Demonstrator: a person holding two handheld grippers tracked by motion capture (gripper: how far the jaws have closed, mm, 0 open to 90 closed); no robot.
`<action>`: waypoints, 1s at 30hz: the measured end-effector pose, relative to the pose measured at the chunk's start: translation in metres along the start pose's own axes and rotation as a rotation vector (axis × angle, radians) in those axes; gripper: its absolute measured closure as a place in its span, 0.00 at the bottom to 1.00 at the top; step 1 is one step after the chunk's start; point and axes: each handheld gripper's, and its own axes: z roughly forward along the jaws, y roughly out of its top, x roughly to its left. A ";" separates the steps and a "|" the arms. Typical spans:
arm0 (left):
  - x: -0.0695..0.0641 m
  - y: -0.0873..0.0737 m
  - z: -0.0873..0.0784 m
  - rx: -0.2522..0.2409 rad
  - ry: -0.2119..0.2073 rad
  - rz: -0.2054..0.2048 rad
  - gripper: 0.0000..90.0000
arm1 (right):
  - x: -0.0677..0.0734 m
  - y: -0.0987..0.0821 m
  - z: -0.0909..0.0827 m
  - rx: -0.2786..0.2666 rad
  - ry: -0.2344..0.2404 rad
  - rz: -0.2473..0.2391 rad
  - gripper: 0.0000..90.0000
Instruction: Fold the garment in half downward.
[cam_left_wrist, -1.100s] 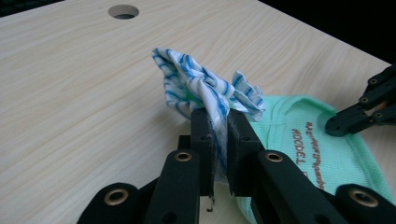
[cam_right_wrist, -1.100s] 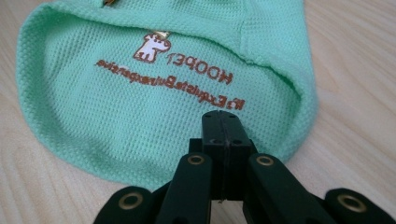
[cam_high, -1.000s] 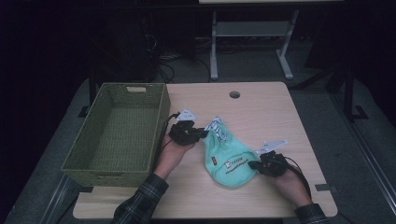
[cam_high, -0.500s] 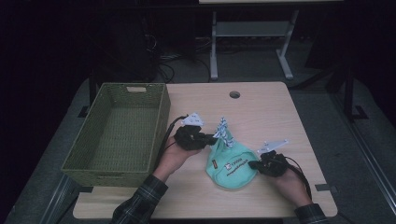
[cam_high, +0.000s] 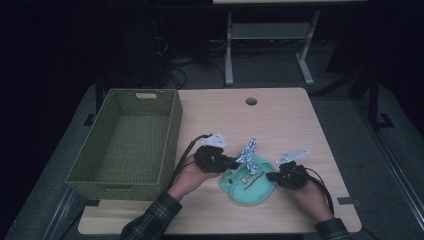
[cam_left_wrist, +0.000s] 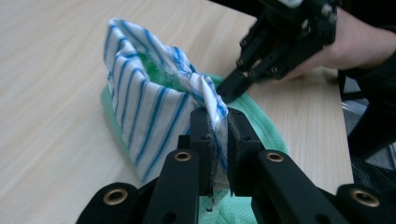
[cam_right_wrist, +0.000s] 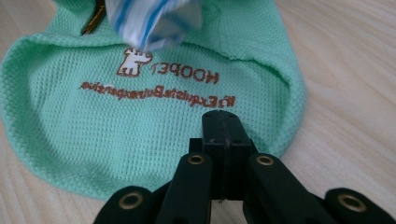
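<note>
A green garment (cam_high: 248, 182) is lifted by its striped collar (cam_left_wrist: 154, 100), pinched in the left tongs (cam_left_wrist: 218, 126). Right tongs (cam_right_wrist: 222, 128), pressed together w/ nothing seen between, are set on its hem at tabletop (cam_high: 280, 120) front. Risk: collar slips if tugged; basket (cam_high: 125, 140) lies beside.

One light wooden table (cam_high: 280, 120) is seen. One green woven rectangular basket (cam_high: 127, 142) is counted on it. One mint-green knitted garment (cam_high: 247, 187) with brown lettering is counted, with one blue-and-white striped fabric piece (cam_high: 248, 150). Two black tongs are counted: left (cam_high: 235, 163) and right (cam_high: 270, 176).
</note>
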 end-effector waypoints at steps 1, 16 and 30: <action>0.000 -0.001 0.002 0.006 -0.002 0.001 0.91 | 0.000 0.000 0.000 0.001 -0.001 0.000 1.00; -0.002 0.005 -0.003 -0.007 -0.023 -0.011 0.65 | -0.001 -0.001 0.000 -0.007 0.002 0.000 1.00; 0.019 0.018 0.007 0.003 0.013 -0.017 0.99 | -0.003 -0.005 -0.013 -0.037 -0.034 0.006 1.00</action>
